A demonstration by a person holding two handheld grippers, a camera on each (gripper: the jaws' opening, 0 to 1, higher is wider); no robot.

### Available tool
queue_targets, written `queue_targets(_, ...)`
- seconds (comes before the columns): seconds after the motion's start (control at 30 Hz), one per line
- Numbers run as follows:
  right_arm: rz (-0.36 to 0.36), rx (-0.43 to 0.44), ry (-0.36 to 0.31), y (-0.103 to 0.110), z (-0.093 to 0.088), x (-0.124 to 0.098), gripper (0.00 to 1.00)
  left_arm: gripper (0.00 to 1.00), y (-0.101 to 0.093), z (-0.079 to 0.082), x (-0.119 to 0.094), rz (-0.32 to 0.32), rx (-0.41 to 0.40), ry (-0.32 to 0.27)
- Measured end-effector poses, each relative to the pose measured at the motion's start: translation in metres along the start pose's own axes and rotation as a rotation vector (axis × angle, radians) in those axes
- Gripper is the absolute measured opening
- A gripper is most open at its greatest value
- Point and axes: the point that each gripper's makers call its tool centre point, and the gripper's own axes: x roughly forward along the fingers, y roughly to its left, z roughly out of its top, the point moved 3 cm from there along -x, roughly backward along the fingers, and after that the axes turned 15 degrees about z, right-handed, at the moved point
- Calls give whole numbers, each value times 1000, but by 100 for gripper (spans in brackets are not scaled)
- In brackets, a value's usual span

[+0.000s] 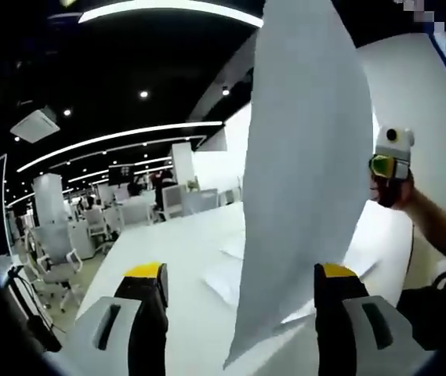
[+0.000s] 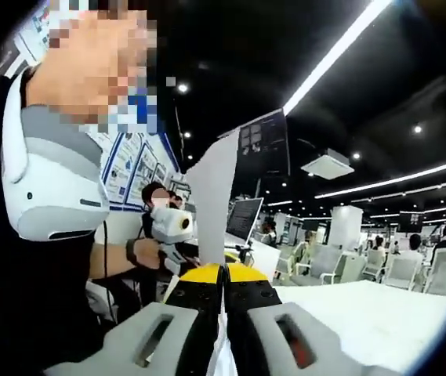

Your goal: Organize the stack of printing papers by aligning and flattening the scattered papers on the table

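So the right gripper (image 2: 223, 274) has its yellow-tipped jaws pinched on a thin white paper sheet (image 1: 301, 172), held upright above the smooth white table (image 1: 183, 243). Left gripper (image 1: 242, 286) jaws sit apart. More loose papers (image 1: 226, 278) lie flat below.

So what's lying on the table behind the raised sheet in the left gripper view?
Behind the raised sheet, a few loose papers lie scattered on the white table. The sheet covers their middle, so their count and alignment cannot be told.
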Motion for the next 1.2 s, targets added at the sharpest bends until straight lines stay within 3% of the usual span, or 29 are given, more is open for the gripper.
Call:
queue_targets(0.1,-7,4,5,-1,-2,0,0,76,-4,3,-1,-20,0,-20)
queue_targets(0.33,-24,33,4,-6,-3,0,0,69,-14,21,-8,-72,23,-126)
queue_targets(0.53,-1,66,-26,-5,-1,5,0,63,-27,37,-13,-115,61,-202)
queue_targets(0.73,-2,67,-14,-6,-3,10,0,56,-41,50,-17,-177,55,-279)
queue_targets(0.87,-5,79,-17,-7,-3,11,0,47,-47,53,-18,-205,51,-287)
queue_targets(1.07,-6,94,-16,-8,-6,14,0,43,-51,50,-14,-217,49,-276)
queue_targets(1.2,-5,97,-9,-7,-7,16,0,25,-52,52,-15,-212,55,-294)
